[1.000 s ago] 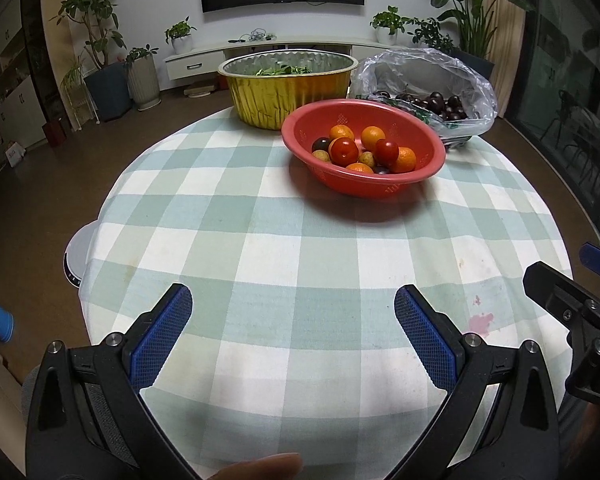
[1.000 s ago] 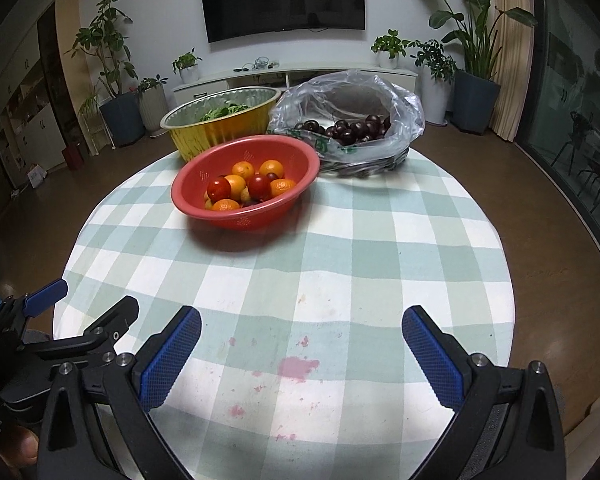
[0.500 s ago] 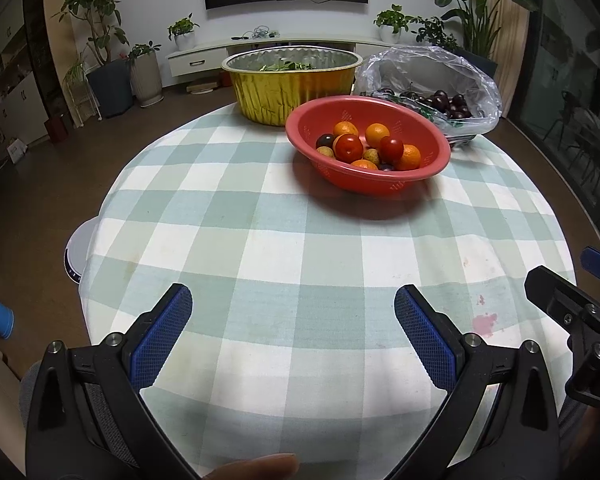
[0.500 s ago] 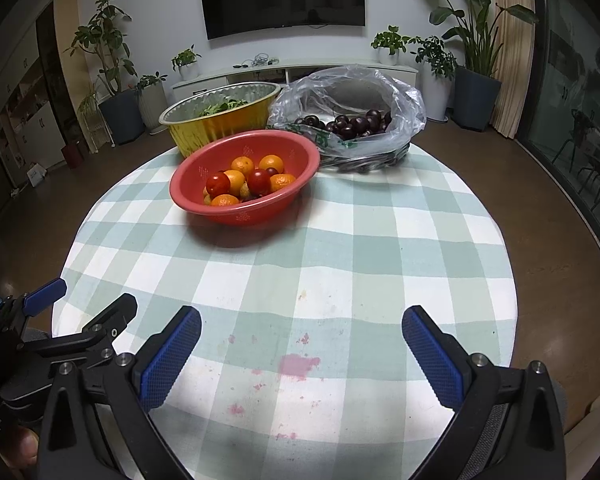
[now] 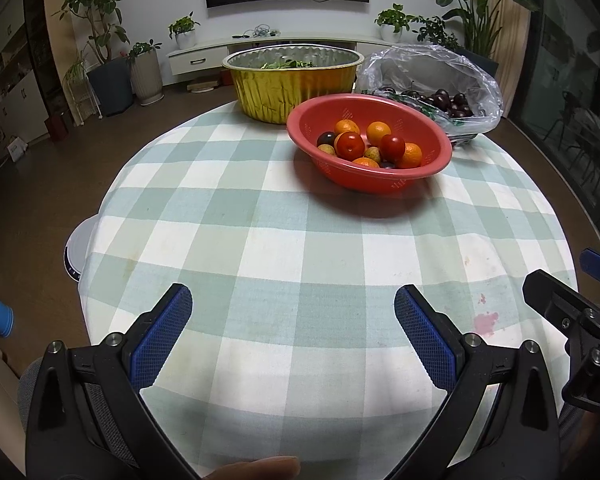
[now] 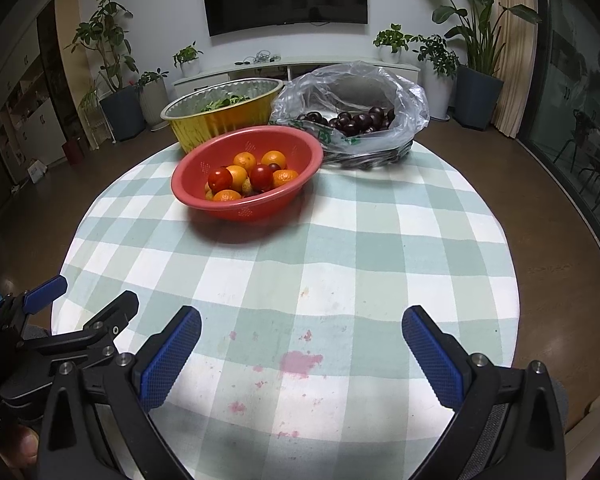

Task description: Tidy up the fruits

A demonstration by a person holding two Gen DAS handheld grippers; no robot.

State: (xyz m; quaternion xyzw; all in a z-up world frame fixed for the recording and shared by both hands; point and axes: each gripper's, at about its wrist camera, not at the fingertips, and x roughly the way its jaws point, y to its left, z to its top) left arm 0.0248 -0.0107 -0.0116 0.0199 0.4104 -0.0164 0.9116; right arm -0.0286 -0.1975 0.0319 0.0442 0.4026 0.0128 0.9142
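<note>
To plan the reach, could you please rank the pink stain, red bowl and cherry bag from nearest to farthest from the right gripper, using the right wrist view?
From the right gripper:
1. Pink stain, on the cloth between its fingers.
2. Red bowl, mid-table, to the left.
3. Cherry bag, at the far edge, slightly right.

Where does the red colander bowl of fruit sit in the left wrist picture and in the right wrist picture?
Left wrist: the red colander bowl sits upper right of centre, far from the open left gripper.
Right wrist: the bowl sits upper left of centre, beyond the open right gripper.
Shared landmark: the gold foil basin stands just behind the bowl in both views.
</note>
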